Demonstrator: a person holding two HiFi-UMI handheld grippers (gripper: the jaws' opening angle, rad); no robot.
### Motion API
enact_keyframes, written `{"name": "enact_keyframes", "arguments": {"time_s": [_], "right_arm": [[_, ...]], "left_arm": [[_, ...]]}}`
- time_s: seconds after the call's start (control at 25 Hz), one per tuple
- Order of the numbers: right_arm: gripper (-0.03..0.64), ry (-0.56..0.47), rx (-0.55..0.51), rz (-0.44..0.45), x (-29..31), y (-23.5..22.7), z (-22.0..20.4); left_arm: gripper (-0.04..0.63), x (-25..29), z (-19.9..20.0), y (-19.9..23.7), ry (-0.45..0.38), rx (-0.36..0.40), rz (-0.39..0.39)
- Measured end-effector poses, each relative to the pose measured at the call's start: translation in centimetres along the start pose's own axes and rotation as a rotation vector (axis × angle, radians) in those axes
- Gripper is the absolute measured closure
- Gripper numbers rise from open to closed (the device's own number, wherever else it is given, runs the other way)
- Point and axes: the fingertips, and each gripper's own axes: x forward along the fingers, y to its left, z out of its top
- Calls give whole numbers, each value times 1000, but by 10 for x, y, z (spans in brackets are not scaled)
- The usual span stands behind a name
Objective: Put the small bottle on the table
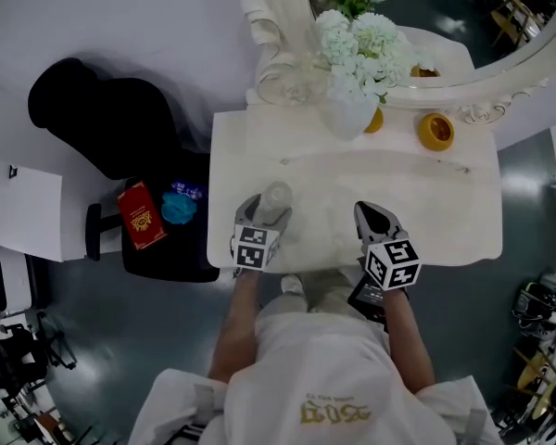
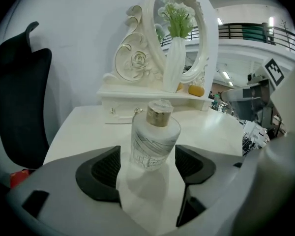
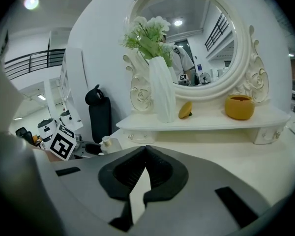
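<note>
- We see our left tongs (image 2: 147, 156) spread wide, with a pad on each side of the small bottle (image 2: 155, 136) and neither touching it.
- The small bottle stands upright on the white counter (image 2: 83, 127), near its front edge.
- Our right tongs (image 3: 143, 154) are pressed together and hold nothing, well apart from the small bottle.

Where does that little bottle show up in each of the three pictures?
Head view: small bottle stands left of centre, near the table edge.
Left gripper view: small bottle at centre, between open jaws.
Right gripper view: small bottle tiny, low at left.
Shared landmark: the white vase.
</note>
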Motion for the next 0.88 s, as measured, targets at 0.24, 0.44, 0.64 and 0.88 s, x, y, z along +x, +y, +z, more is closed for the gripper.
{"name": "enact_keyframes", "arguments": {"time_s": [0.24,0.44,0.64,0.88], "right_arm": [[604,-33,-25,38,-7,28,5],[604,-58,-38,50,-16,46,6],[604,-86,-37,64,-22,62,8],[604,-132,-74,78,-28,83,14]], "left_arm": [[287,-35,12,-1,-76,-7,21],[362,-69,28,-4,-175,3,31],[411,-95,44,-12,-235,-2,10],[502,-131,71,-15,-342,-91,-26]]}}
